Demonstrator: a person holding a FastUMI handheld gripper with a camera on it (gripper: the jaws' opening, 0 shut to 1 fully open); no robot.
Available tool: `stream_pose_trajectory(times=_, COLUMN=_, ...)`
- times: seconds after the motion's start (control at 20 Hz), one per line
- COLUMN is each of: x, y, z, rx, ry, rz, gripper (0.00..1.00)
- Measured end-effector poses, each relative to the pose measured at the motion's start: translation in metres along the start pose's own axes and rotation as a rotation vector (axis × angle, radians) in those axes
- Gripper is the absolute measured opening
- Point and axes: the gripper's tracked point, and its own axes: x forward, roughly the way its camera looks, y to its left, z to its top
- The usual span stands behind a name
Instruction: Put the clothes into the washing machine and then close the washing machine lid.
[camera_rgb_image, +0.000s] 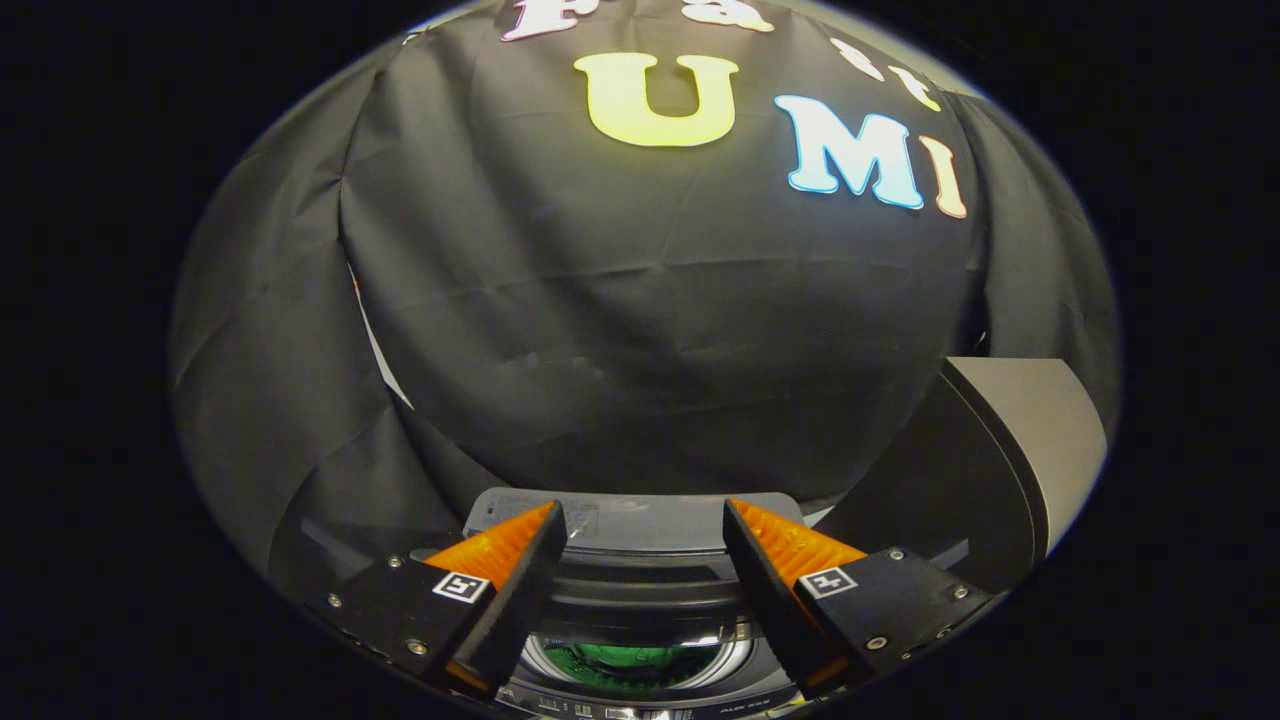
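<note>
Item: washing machine (640, 600), top-loading, seen from above and behind the gripper (645, 590); its round drum opening (635, 665) lay directly below and between the fingers (500, 560), with a pale rear panel just ahead of their tips. Contents: a green garment (630, 660) sat inside the drum, low between the fingers, so the clothes appeared already loaded, though how many pieces could not be told. Lid (1000, 450): stood raised, tilted up beyond and to the right of the right finger, a broad grey slab with a dark inner face and a curved edge. Fingers: spread wide, empty, touching nothing. Handling, by judgement: the garment would be soft, light and limp, best pinched at a bunched fold if it needed pushing deeper. The lid looked rigid and smooth, likely hinged at the rear and inclined to drop under its own weight once past balance; its free upper edge seemed the sensible place to hook or nudge, with a finger kept on it to slow the fall. Remaining step, by judgement: closing the lid.
</note>
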Motion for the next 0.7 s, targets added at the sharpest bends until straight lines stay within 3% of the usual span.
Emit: stream_pose_trajectory(times=0.7, x=-0.019, y=0.010, z=-0.059, rx=0.002, ry=0.043, rz=-0.016, gripper=0.96)
